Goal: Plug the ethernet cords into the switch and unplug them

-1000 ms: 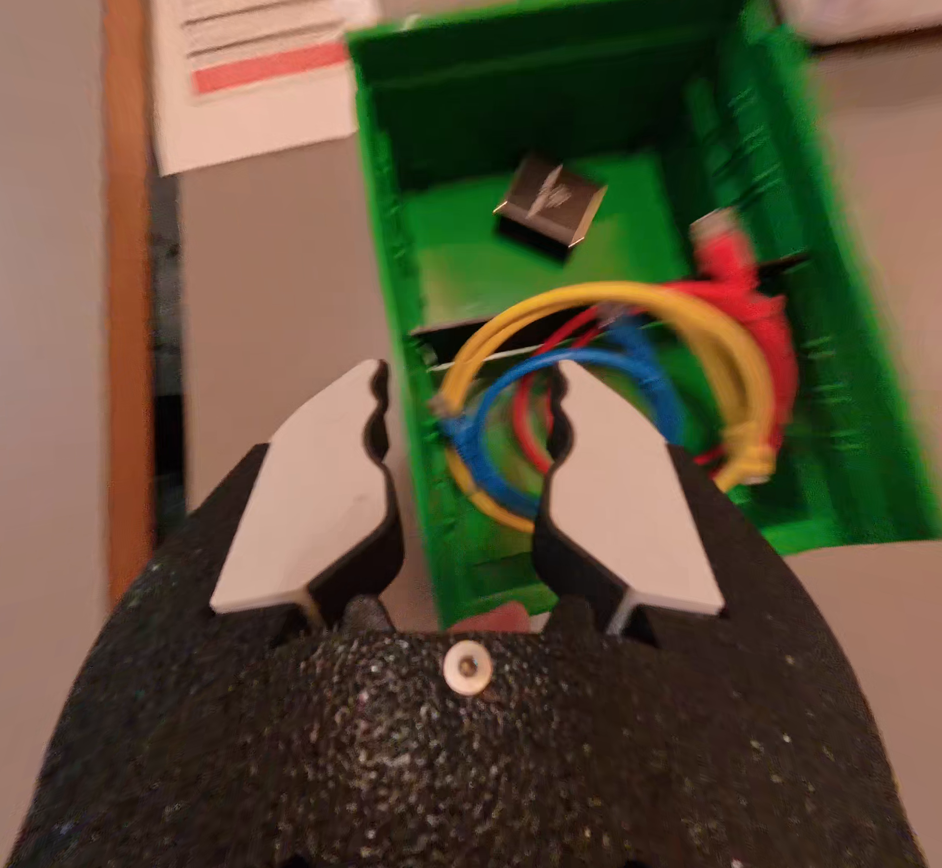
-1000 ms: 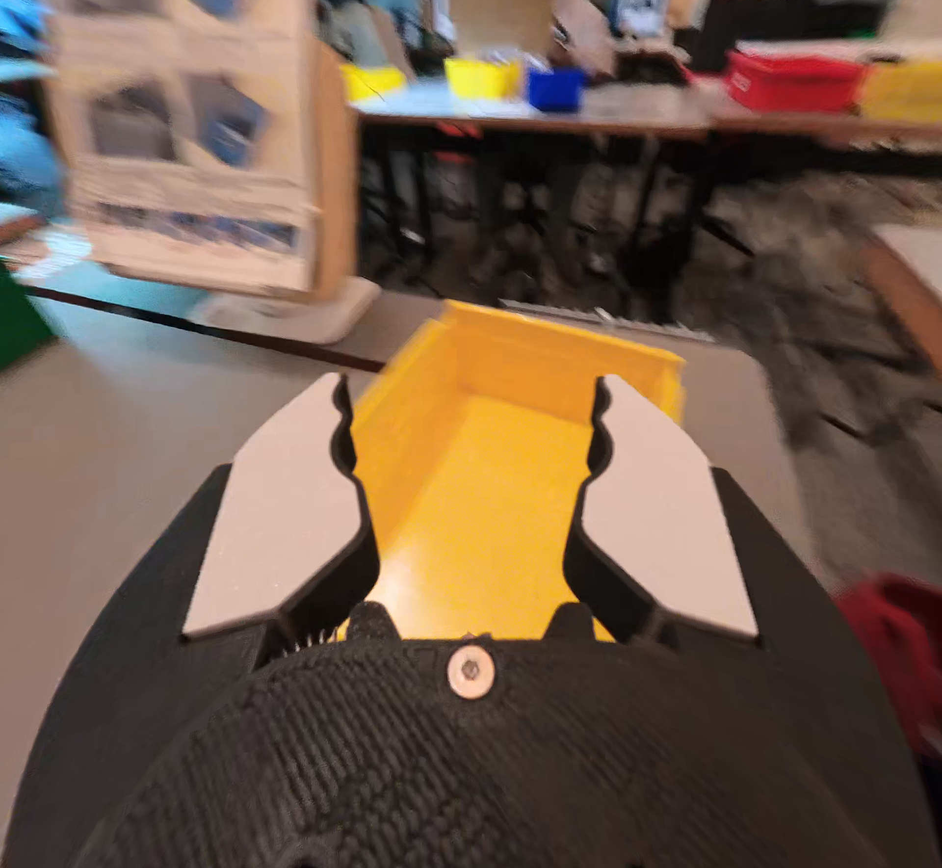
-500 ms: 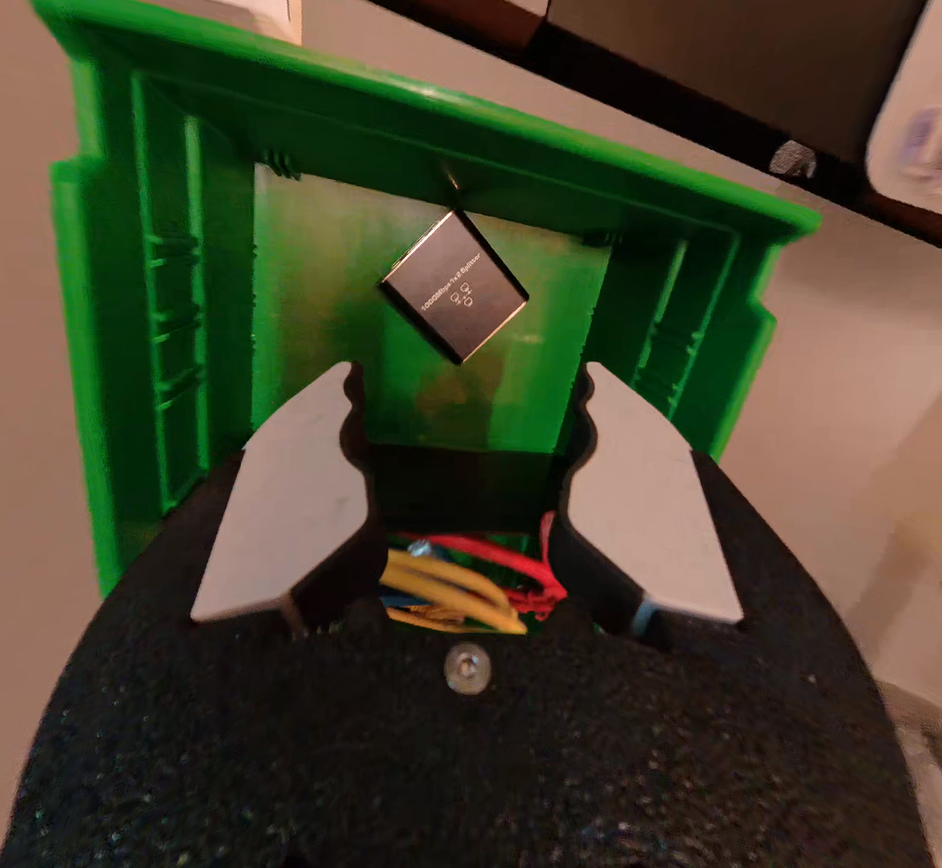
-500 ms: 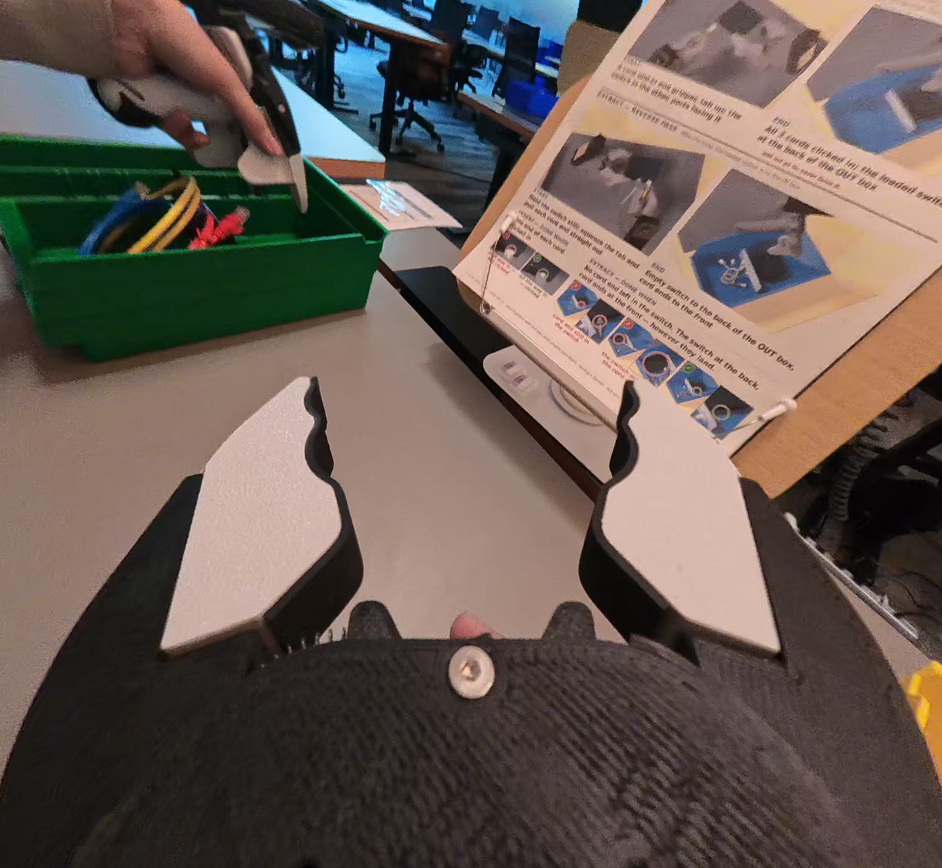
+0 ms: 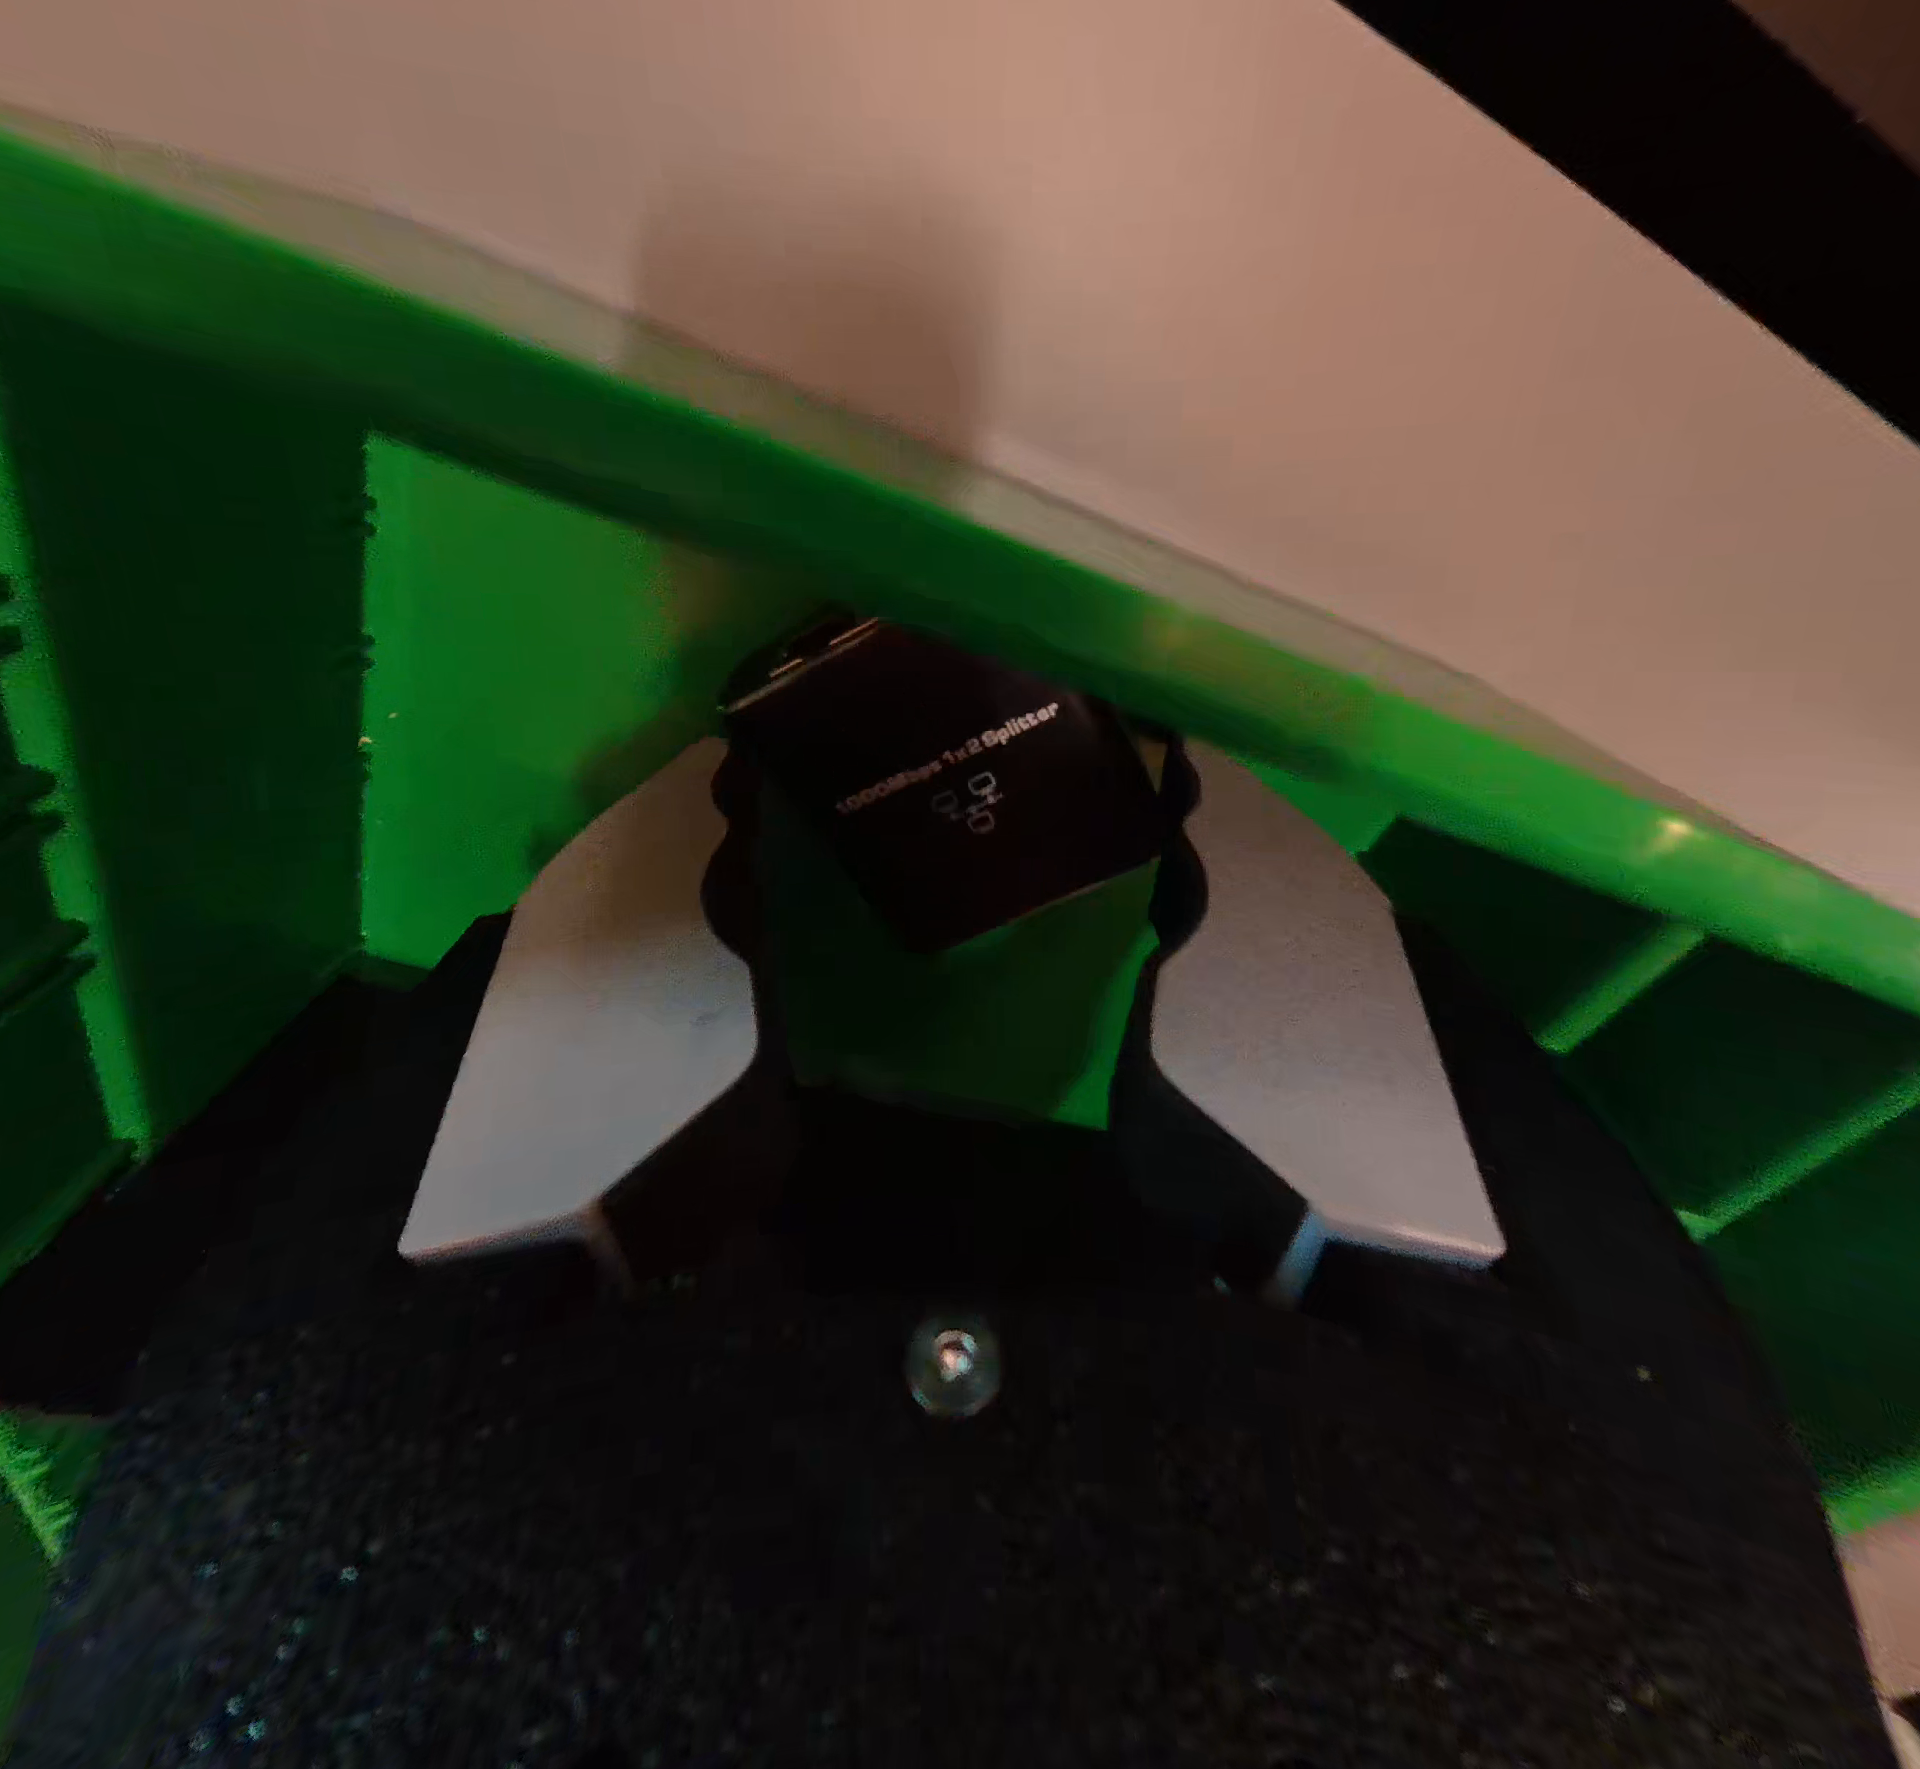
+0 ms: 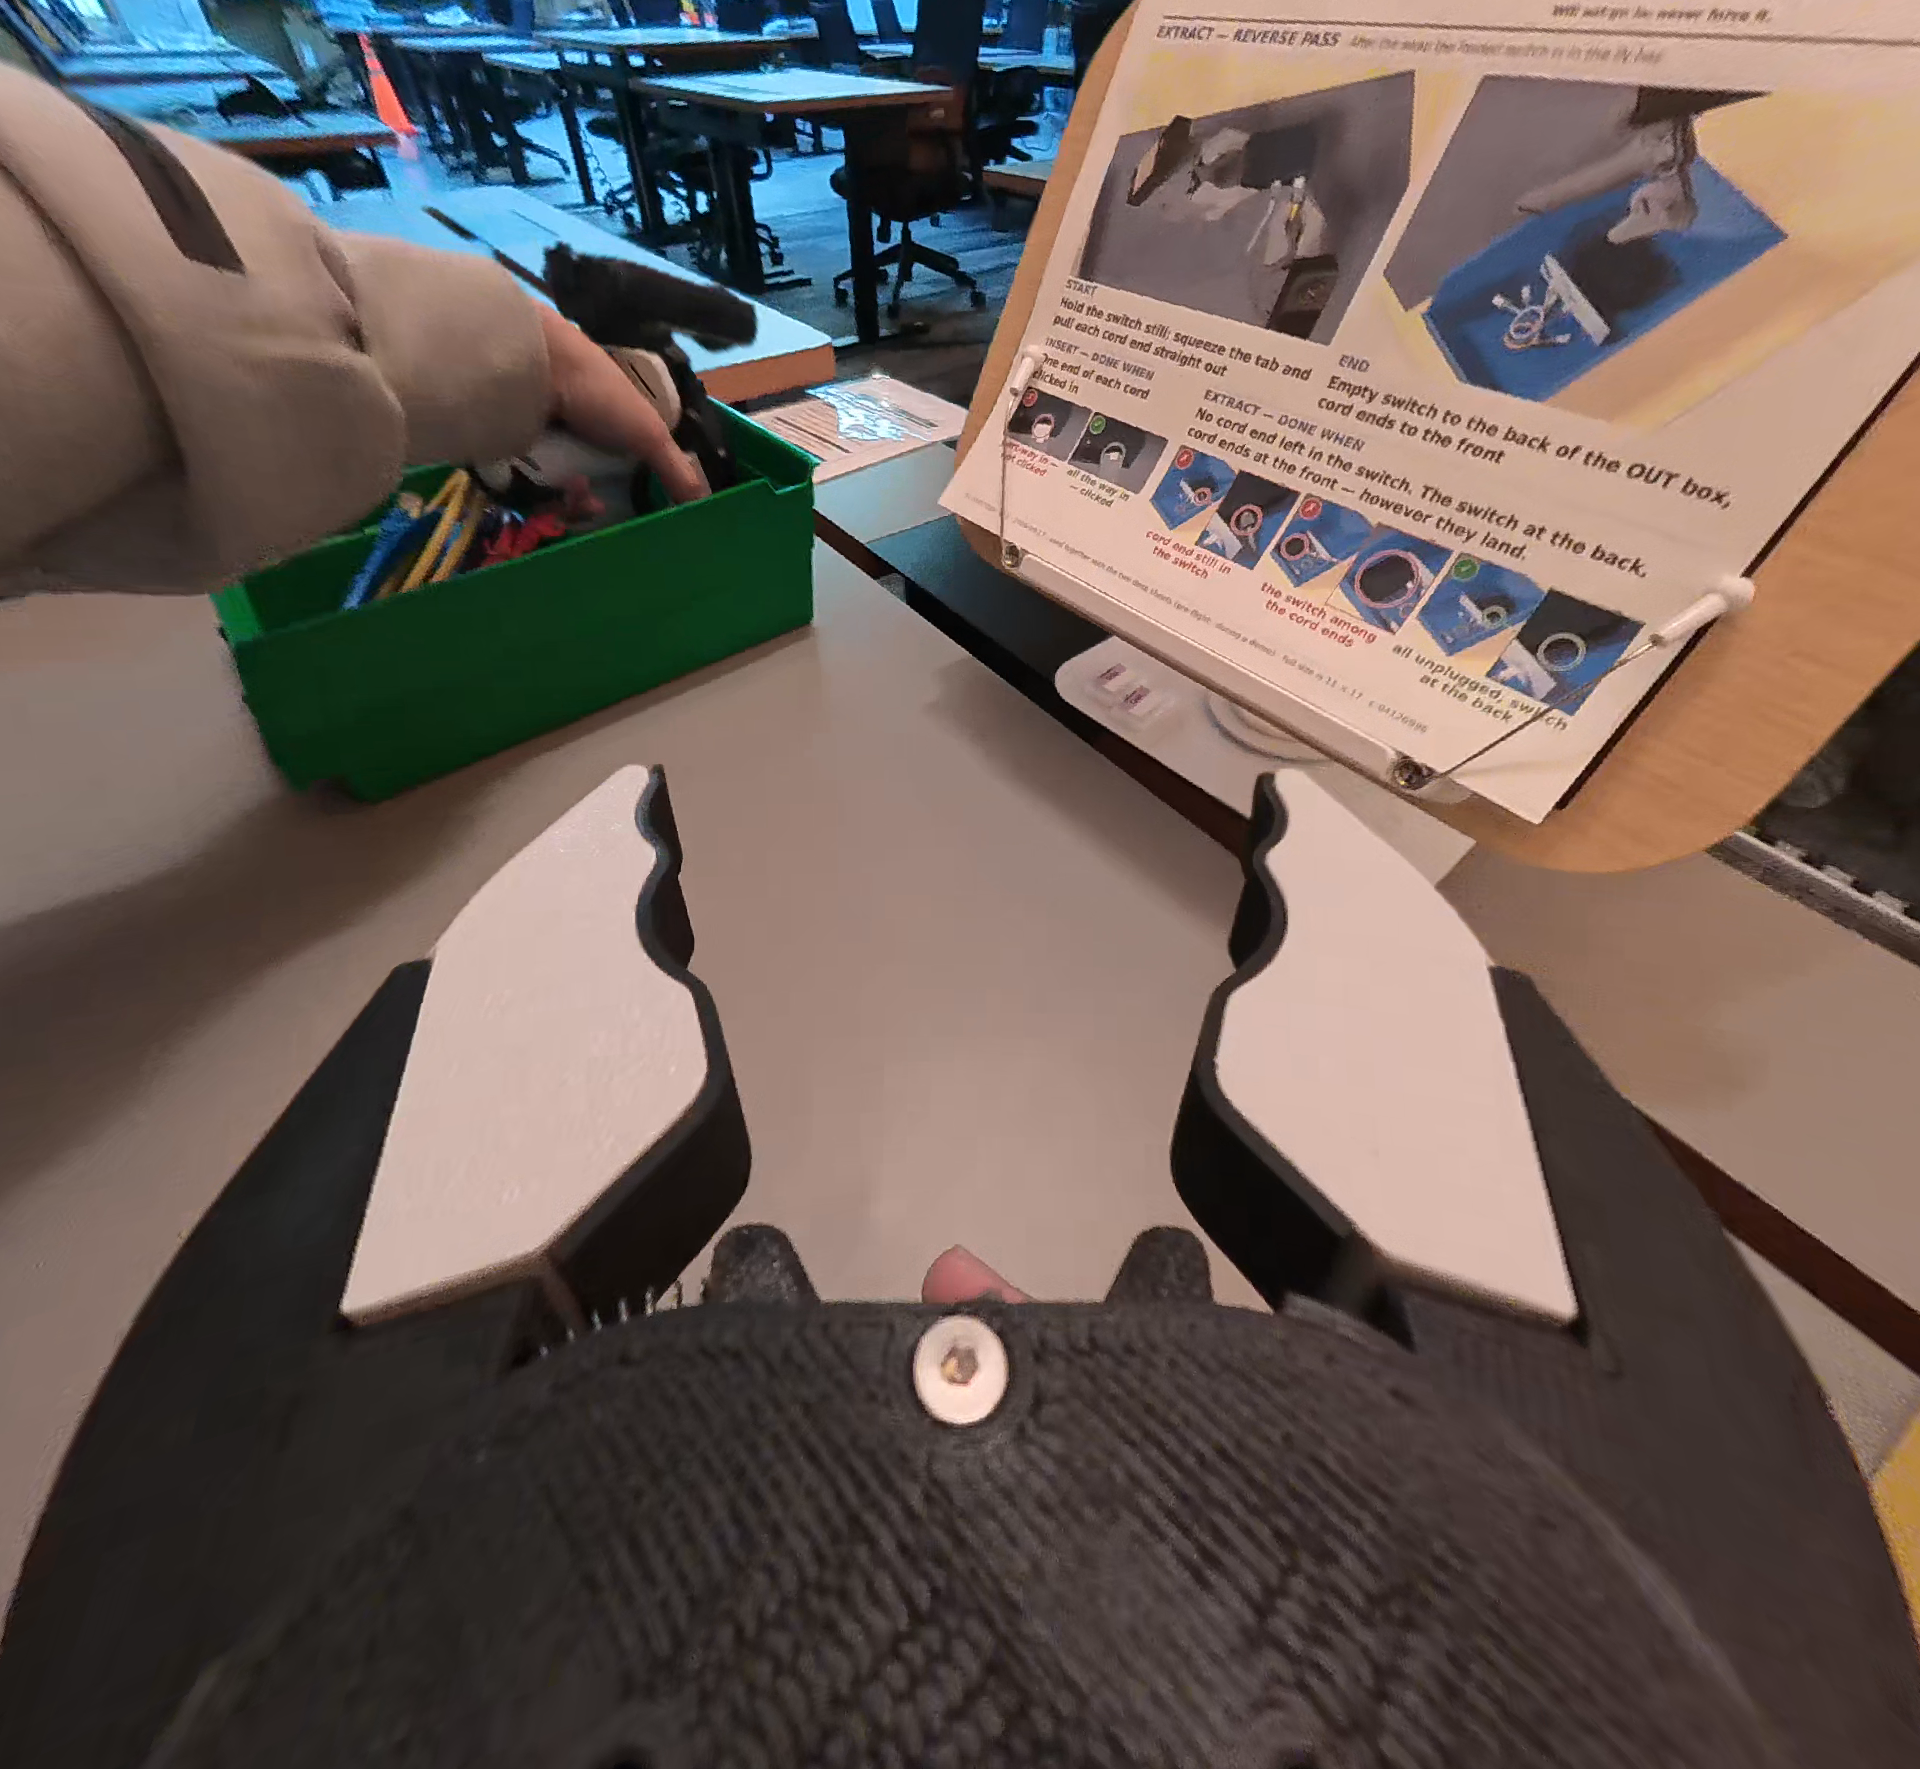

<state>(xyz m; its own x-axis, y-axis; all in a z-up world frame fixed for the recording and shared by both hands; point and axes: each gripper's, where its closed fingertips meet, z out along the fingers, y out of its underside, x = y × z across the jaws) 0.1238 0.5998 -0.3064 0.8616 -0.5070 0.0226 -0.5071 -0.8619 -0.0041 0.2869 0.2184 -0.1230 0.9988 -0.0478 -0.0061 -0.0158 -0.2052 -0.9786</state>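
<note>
A small black switch (image 5: 987, 836) lies at the back wall of a green bin (image 5: 1039, 576). My left gripper (image 5: 948, 758) is low inside the bin, open, with the switch between its fingertips; I cannot tell whether they touch it. In the right wrist view the same bin (image 6: 520, 649) stands on the table to the left, with coiled yellow (image 6: 447, 524), blue (image 6: 379, 545) and red (image 6: 535, 530) cords in its near part. A hand (image 6: 613, 410) holds the left gripper down in the far part. My right gripper (image 6: 958, 784) is open and empty above the grey table (image 6: 935, 680).
A tilted wooden board with a printed instruction sheet (image 6: 1455, 317) stands close on the right. A sheet in a clear sleeve (image 6: 862, 415) lies behind the bin. A sleeved arm (image 6: 208, 369) reaches across on the left. Tables and chairs fill the room behind. Tip to tip, the grippers are about 45 centimeters apart.
My left gripper has dropped into the bin's back compartment and closed in on the switch, which now sits between its fingers. The right gripper has stayed open and shifted slightly.
</note>
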